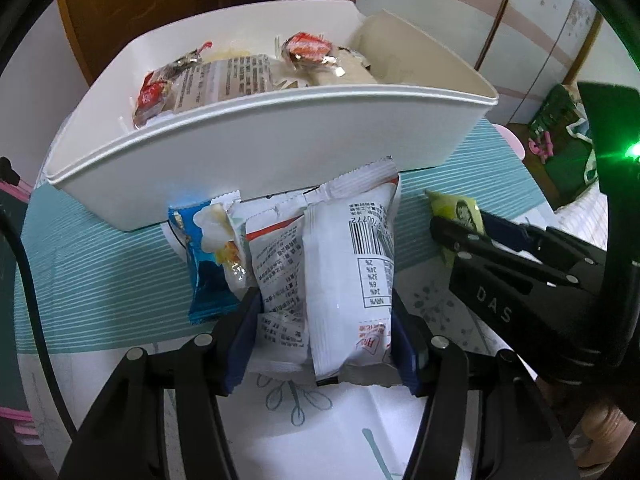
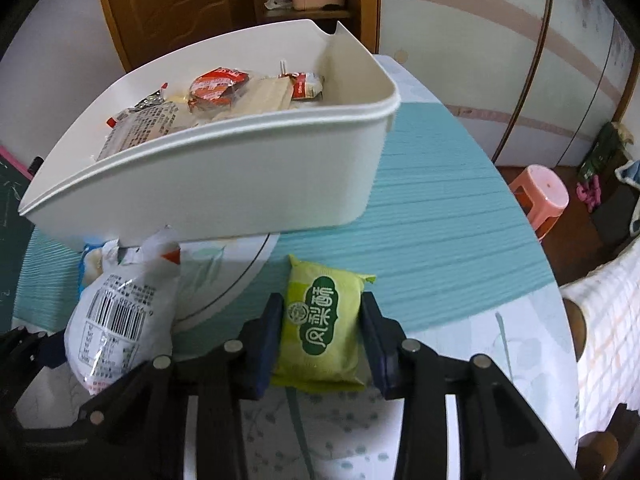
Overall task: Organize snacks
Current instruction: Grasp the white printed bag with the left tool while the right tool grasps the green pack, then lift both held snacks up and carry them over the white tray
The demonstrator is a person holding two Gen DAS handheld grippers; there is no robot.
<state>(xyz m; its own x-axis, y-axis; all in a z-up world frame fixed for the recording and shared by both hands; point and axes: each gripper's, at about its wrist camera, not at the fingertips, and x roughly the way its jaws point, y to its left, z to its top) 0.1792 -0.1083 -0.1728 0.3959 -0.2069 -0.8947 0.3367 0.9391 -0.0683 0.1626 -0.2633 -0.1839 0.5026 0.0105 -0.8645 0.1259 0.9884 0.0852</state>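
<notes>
A white bin (image 1: 280, 132) stands on the teal mat and holds several wrapped snacks, among them a red one (image 1: 306, 48). My left gripper (image 1: 324, 304) is shut on two white snack packets (image 1: 352, 280), which stand upright against the bin's front wall. A blue packet (image 1: 208, 264) leans beside them, outside the jaws. In the right wrist view the right gripper (image 2: 322, 304) is shut on a green snack packet (image 2: 320, 320) lying on the table, with one pad on each side of it. The same bin (image 2: 224, 176) rises just behind the packet, and the white packets (image 2: 120, 320) show at the left.
A teal mat (image 2: 440, 220) covers the far part of the round table, whose edge curves down the right. Beyond that edge stand a pink stool (image 2: 540, 196) and a chair with a checked cloth (image 2: 608, 320). A wooden door and a shelf are behind the bin.
</notes>
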